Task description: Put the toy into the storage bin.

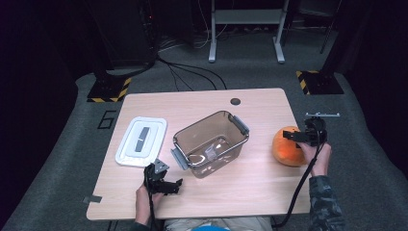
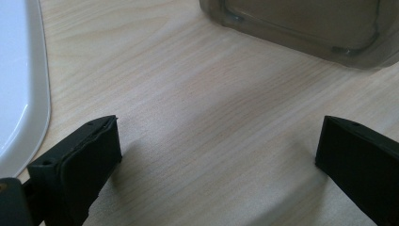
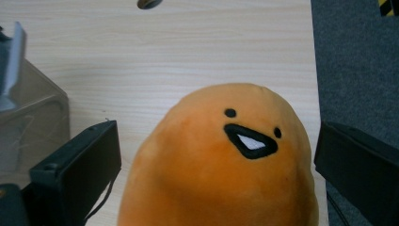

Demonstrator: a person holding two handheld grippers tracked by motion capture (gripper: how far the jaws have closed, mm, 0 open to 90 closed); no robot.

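Observation:
An orange plush toy (image 1: 287, 147) with a black stitched face lies near the table's right edge. My right gripper (image 1: 300, 137) hovers over it, open, with one jaw on each side and a gap to the plush (image 3: 221, 165) on both. A clear brownish container (image 1: 211, 143) with grey handles stands mid-table, holding a small clear piece. Its white lid (image 1: 141, 141) lies flat to the left. My left gripper (image 1: 168, 185) rests low near the front edge, open over bare wood, between the lid (image 2: 19, 84) and the container (image 2: 301, 28).
The wooden table (image 1: 260, 183) has a round cable hole (image 1: 235, 101) near its far edge. Grey carpet surrounds it, with black stands on striped bases at the back left and right. The container's grey handle (image 3: 11, 66) is left of my right gripper (image 3: 219, 136).

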